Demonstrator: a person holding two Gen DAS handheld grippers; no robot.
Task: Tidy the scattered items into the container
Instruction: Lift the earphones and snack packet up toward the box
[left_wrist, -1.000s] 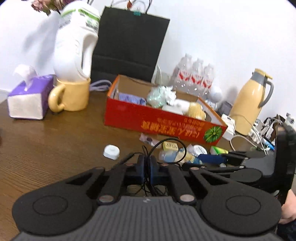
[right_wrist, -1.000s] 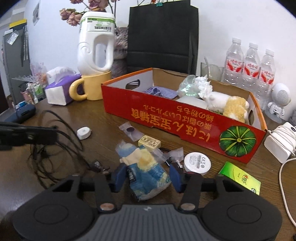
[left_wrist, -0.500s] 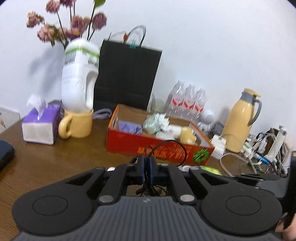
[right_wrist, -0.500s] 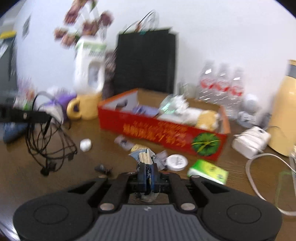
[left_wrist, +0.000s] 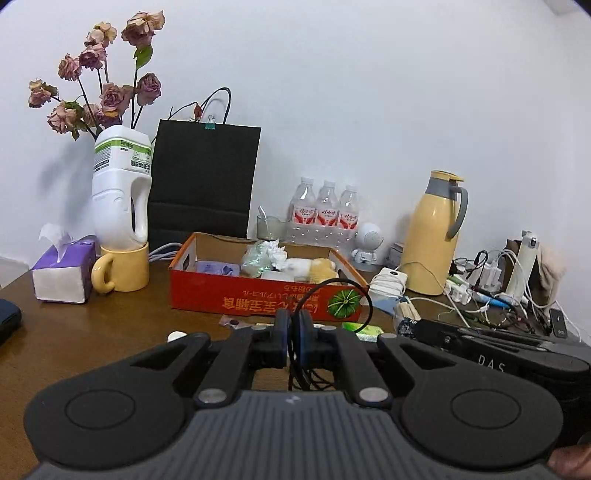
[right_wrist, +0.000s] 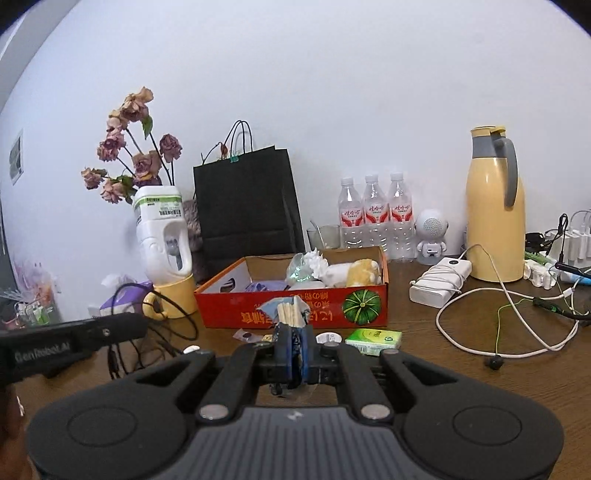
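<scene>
Above the table (right_wrist: 517, 387), left gripper (left_wrist: 293, 334) pinched on black cable (left_wrist: 354, 291), right gripper (right_wrist: 293, 347) (likewise closed) on blue packet (right_wrist: 286, 314).

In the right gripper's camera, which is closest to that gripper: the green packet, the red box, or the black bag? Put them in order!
Nearest the right gripper first:
1. Green packet, on the table just ahead, slightly right.
2. Red box, behind the packet, straight ahead.
3. Black bag, standing at the wall behind the box, toward the left.
</scene>
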